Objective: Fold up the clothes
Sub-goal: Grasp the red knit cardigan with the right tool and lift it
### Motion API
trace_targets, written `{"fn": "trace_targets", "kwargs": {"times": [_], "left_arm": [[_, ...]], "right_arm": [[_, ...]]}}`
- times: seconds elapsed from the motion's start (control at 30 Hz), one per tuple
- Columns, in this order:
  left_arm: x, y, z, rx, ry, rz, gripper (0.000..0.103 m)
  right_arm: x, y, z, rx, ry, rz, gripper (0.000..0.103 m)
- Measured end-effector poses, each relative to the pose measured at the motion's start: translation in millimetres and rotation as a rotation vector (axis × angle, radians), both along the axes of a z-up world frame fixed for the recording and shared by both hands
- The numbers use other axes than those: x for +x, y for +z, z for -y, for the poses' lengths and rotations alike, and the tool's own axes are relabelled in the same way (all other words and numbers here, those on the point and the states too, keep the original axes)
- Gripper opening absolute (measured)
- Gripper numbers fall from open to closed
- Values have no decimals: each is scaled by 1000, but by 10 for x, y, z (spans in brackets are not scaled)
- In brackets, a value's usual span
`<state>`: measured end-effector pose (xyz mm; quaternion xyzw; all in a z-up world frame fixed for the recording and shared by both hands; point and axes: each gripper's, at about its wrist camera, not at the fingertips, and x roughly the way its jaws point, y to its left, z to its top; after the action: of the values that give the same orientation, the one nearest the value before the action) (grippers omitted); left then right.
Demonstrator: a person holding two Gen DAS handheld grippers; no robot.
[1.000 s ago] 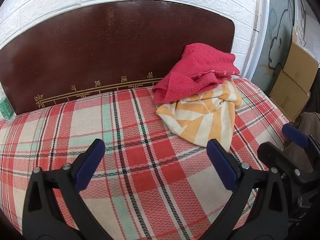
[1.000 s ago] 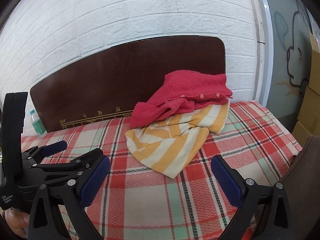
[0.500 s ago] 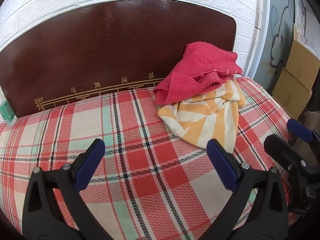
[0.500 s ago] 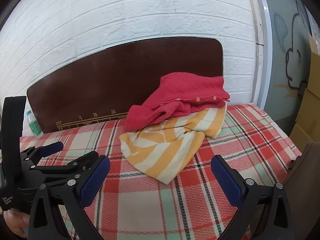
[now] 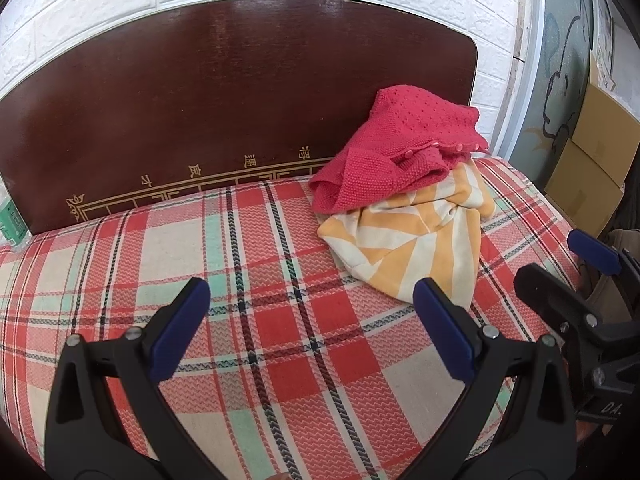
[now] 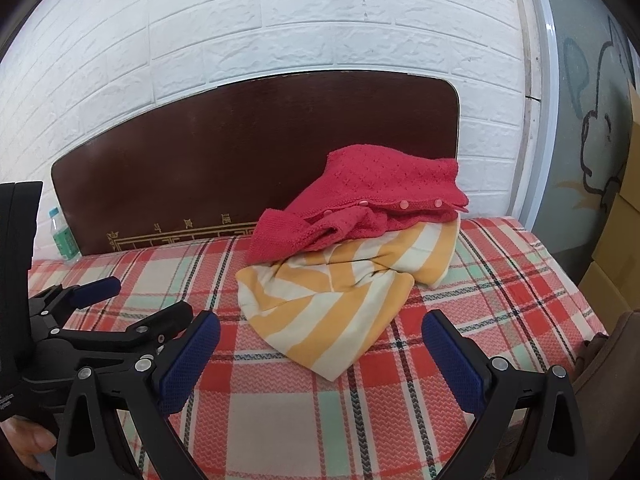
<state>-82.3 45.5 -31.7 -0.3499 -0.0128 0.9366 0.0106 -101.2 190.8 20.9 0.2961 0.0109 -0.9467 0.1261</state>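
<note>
**Two garments heaped at the head of a plaid bed**

The bed [image 5: 280, 320] wears a red, cream and mint plaid cover and stands against a dark wooden headboard [image 5: 224, 92] with gold trim. Behind it runs a white brick wall [image 6: 320, 28]. Near the bed's far right corner a red cardigan [image 5: 404, 156] leans on the headboard, lying over a crumpled yellow-striped cloth [image 5: 416, 248] that spreads toward the middle. A bottle [image 6: 64, 238] stands at the far left corner. Cardboard boxes [image 5: 592, 152] sit to the right, by a painted wall. The left gripper [image 5: 312, 304] and right gripper [image 6: 320, 336] hover over the near edge, both spread apart and empty.
</note>
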Motion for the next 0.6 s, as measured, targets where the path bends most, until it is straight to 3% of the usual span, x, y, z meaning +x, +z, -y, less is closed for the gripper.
{"fn": "trace_targets", "kwargs": {"times": [0.43,0.6], "left_arm": [[-229,-100,101,8,-3,39,102],[-349,-144,161,5,11,36,102]], "right_arm": [[-492,-38,30,54,10,22,103],[-880,-66,167,67,90,55,103]]}}
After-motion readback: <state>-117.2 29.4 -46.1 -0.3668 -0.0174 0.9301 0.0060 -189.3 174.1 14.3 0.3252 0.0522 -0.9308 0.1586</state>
